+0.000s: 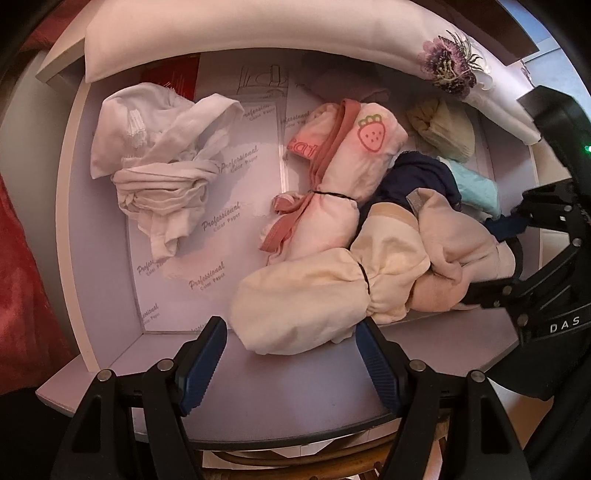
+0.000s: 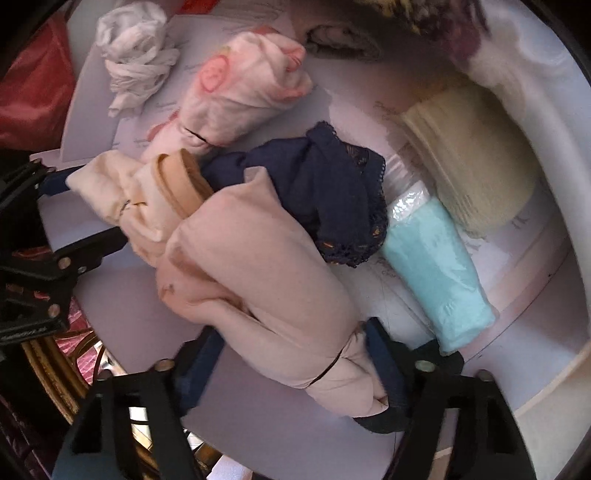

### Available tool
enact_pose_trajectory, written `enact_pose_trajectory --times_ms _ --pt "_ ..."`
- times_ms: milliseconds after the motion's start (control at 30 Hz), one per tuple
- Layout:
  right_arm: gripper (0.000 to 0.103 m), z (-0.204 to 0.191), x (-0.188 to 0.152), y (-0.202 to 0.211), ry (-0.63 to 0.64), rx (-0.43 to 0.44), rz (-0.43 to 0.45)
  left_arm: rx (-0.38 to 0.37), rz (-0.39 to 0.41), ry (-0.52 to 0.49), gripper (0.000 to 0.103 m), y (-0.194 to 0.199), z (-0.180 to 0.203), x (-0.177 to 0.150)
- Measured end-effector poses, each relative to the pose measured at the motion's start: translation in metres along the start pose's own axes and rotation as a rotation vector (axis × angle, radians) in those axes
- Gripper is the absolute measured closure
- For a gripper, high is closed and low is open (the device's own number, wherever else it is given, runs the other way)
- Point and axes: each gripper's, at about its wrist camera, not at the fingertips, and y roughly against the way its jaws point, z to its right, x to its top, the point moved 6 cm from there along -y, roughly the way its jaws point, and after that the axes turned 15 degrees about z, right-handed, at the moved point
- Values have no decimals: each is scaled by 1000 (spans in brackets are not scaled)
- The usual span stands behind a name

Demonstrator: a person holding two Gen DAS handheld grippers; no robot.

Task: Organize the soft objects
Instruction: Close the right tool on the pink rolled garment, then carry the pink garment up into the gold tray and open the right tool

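Note:
Several rolled soft garments lie in a pale drawer [image 1: 110,206]. A cream bundle [image 1: 295,299] tied with a black band lies just ahead of my open left gripper [image 1: 288,354], hanging over the drawer's front wall. My right gripper [image 2: 291,362] is open, its fingers on either side of the tied end of a beige-pink bundle [image 2: 258,258], which also shows in the left wrist view [image 1: 469,251]. A pink strawberry bundle [image 1: 351,158], a navy lace garment [image 2: 332,192], a turquoise roll [image 2: 436,266], a yellowish roll [image 2: 476,158] and a crumpled white garment [image 1: 162,158] lie around.
A white pillow [image 1: 295,33] with a purple flower overhangs the drawer's back. Printed paper [image 1: 221,206] lines the drawer floor. Red fabric [image 1: 18,266] lies at the left. A wicker chair frame [image 2: 62,373] sits below the drawer front.

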Motion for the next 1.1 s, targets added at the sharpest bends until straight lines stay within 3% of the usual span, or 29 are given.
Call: enact_pose_trajectory --times_ms 133,233,400,600,733,867,1100 --pt "52 -5 -5 8 7 -49 23 3 2 -3 29 -2 -3 0" --pt "54 -13 -2 15 11 -81 65 4 7 -7 29 -2 -4 1" --pt "54 -26 9 48 -47 -112 214 4 15 -10 29 2 -5 2" --pt "54 -27 12 104 -267 -60 446 12 26 -30 29 5 -2 3" --pt "54 -20 16 158 -434 31 662 3 35 -27 29 7 2 6" --pt "53 15 40 205 -590 8 845 -1 38 -37 29 8 6 7" --pt "53 87 82 226 -855 -57 946 -13 32 -34 29 7 9 6"
